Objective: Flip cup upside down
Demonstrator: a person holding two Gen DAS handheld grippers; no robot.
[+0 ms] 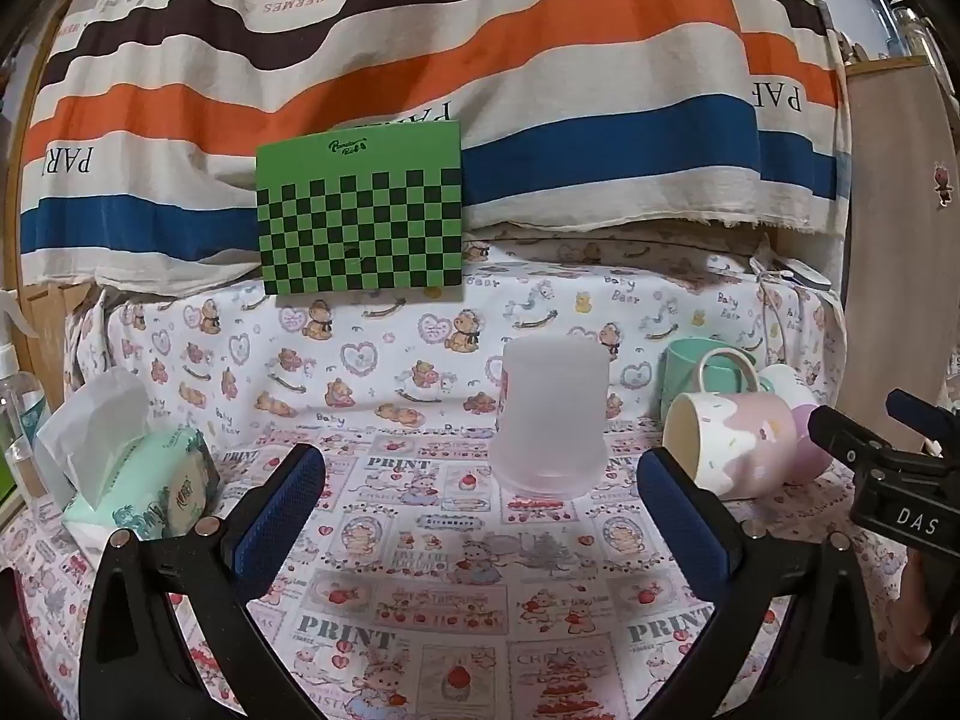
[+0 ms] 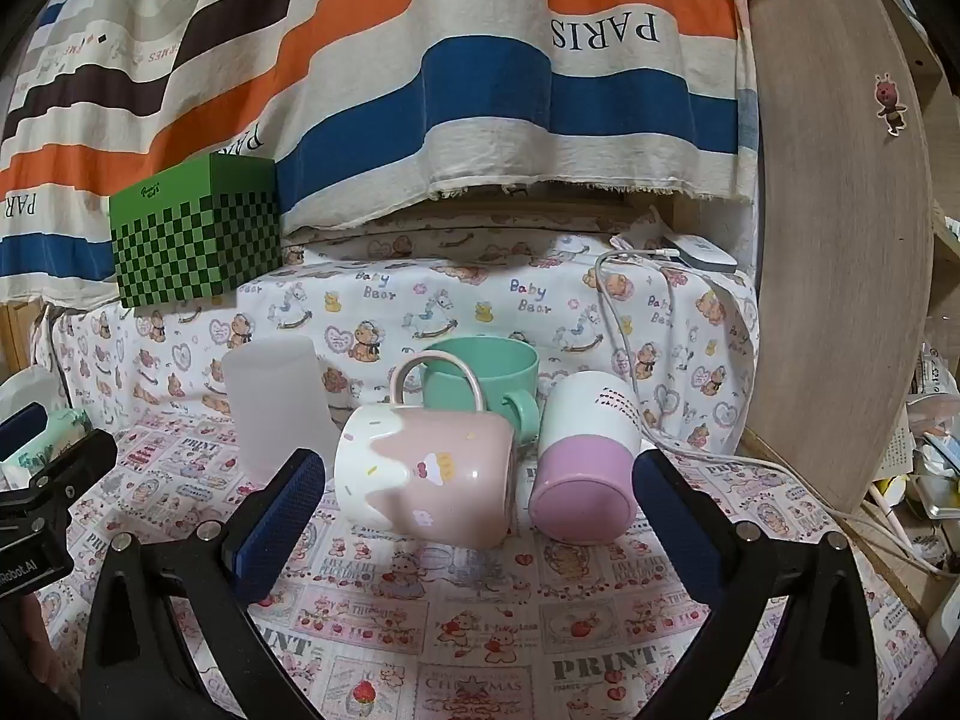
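A frosted translucent cup (image 1: pixel 552 414) stands upside down on the printed cloth, rim down; it also shows in the right wrist view (image 2: pixel 279 405). A pink and white mug (image 2: pixel 429 474) lies on its side, handle up, also in the left wrist view (image 1: pixel 735 447). A white and purple cup (image 2: pixel 585 456) lies on its side beside it. A mint green mug (image 2: pixel 480 381) stands upright behind them. My left gripper (image 1: pixel 480 516) is open and empty, short of the frosted cup. My right gripper (image 2: pixel 477 516) is open and empty, just short of the pink mug.
A green checkered box (image 1: pixel 360 213) stands at the back on a raised ledge. A tissue pack (image 1: pixel 141 474) lies at the left. A white charger with cable (image 2: pixel 702 255) sits at the back right. A wooden panel (image 2: pixel 840 240) stands at the right. A striped cloth hangs behind.
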